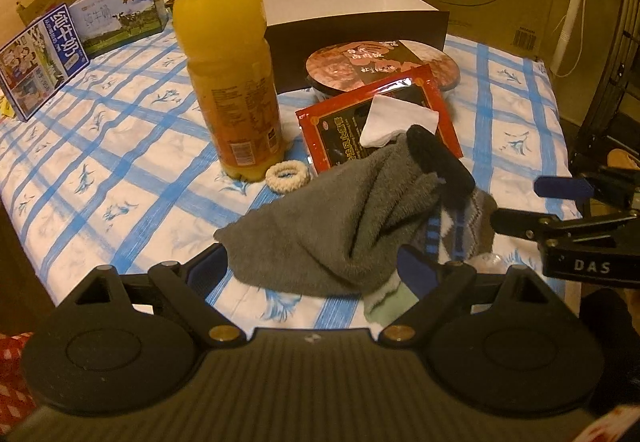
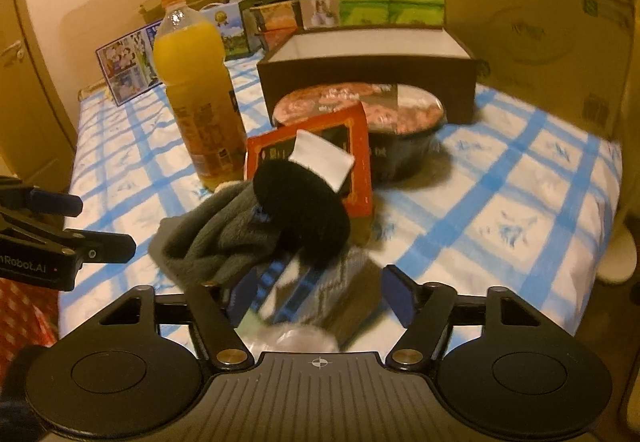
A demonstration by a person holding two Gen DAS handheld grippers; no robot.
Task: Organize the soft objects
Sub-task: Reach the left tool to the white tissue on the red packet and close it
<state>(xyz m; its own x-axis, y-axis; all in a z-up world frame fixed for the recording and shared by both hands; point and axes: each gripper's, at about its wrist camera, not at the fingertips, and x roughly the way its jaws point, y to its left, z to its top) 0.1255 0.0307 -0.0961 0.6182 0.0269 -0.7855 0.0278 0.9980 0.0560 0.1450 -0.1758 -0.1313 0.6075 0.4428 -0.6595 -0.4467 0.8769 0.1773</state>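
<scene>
Far left on the checked sheet [image 1: 120, 177], milk cartons [image 1: 40, 61], then the orange juice bottle [image 1: 228, 73] with a cream scrunchie [image 1: 287, 175] just beside its base. My left gripper [image 1: 316, 268] is spread wide around the near edge of the grey fleece sock [image 1: 332, 230], pinching nothing. That sock heads the soft pile in the middle: a black sock [image 2: 304, 209] and a white folded cloth [image 2: 322, 157] lie over it, a patterned blue-grey sock [image 2: 320, 282] underneath. The pile's far edge overlaps the red snack packet [image 1: 380, 113]; noodle bowl [image 1: 380, 61] and dark open box [image 2: 368, 61] sit behind. My right gripper [image 2: 316, 298] is open too, straddling the patterned sock, not yet gripping. Step looks like the reach-in, nothing sorted yet. Next I'd likely close on one sock only and lift it clear without dragging its neighbours.
</scene>
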